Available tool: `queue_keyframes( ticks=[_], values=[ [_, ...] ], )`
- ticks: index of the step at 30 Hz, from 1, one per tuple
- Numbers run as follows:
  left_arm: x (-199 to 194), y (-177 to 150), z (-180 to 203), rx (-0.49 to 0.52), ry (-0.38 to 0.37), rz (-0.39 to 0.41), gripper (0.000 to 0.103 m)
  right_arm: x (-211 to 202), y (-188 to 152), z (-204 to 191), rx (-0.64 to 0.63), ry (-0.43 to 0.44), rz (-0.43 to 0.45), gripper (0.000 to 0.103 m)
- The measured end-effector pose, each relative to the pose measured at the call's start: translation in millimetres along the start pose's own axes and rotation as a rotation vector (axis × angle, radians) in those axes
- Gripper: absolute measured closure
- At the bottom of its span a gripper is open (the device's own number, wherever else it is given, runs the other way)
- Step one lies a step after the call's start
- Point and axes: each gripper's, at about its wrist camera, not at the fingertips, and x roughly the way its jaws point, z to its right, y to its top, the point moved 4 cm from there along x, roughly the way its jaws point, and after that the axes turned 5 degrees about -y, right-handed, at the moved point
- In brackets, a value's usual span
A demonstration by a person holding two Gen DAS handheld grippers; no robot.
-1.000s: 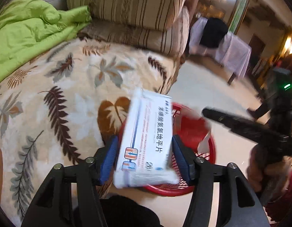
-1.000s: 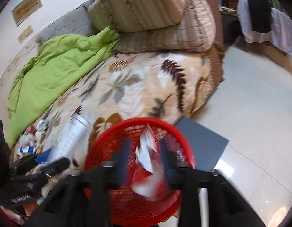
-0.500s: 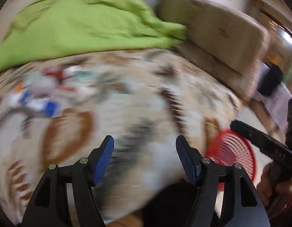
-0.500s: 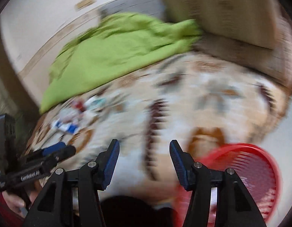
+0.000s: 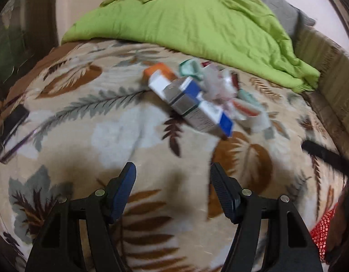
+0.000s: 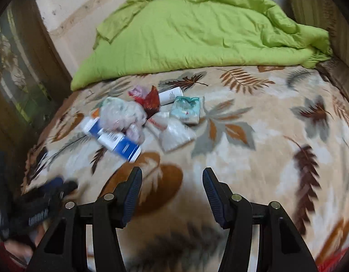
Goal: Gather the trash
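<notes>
Both claws, the left one (image 5: 173, 190) and the right one (image 6: 172, 195), are spread wide and hold nothing, probably ready to take the next piece. The trash pile (image 6: 142, 117) lies ahead of them on the blanket (image 6: 253, 158), with a blue and white box (image 5: 197, 106) nearest. Nothing stands in the way; the green quilt (image 5: 197, 20) is behind the pile and the red basket (image 5: 321, 231) is low to the right of the left claw.

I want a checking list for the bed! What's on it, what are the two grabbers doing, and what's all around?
Surface: leaf-print blanket over the bed.
Job's things: trash pile with a blue-and-white box, crumpled plastic bag, teal tissue pack, red wrapper; red basket at the bed's edge.
Clutter: green quilt; dark flat object, too dim to identify.
Grippers: left gripper and right gripper, jaws open and empty.
Cables: nothing seen.
Surroundings: striped cushion, pale wall.
</notes>
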Motion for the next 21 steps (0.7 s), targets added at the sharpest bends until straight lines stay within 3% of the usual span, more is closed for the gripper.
queue_keyframes(
  ticks=[5, 10, 11, 12, 15, 18, 21],
  values=[
    [15.1, 0.0, -9.7, -0.022, -0.031, -0.033, 0.036, 59.7, 36.8, -5.1, -0.048, -0.020, -0.063, 0.041],
    [15.2, 1.5, -12.9, -0.039, -0.054, -0.031, 0.036, 110.4, 48.5, -9.5, -0.055, -0.032, -0.136, 0.043],
    [15.6, 2.2, -14.3, -0.043, -0.057, -0.034, 0.036, 113.6, 46.3, -11.2, -0.045, -0.020, -0.145, 0.055],
    [16.0, 3.9, -16.2, -0.051, -0.063, -0.035, 0.036, 114.5, 43.6, -14.4, -0.033, 0.006, -0.152, 0.057],
    [17.4, 8.5, -22.1, -0.065, -0.062, -0.032, 0.036, 102.1, 28.8, -26.3, 0.000, 0.041, -0.122, 0.059],
    [19.5, 15.6, -28.3, -0.097, -0.072, -0.032, 0.036, 88.8, 6.2, -44.1, 0.029, 0.139, -0.139, 0.061],
    [18.6, 21.3, -33.4, -0.118, -0.067, -0.022, 0.036, 70.0, -22.6, -69.9, -0.034, 0.199, -0.133, 0.061]
  ],
)
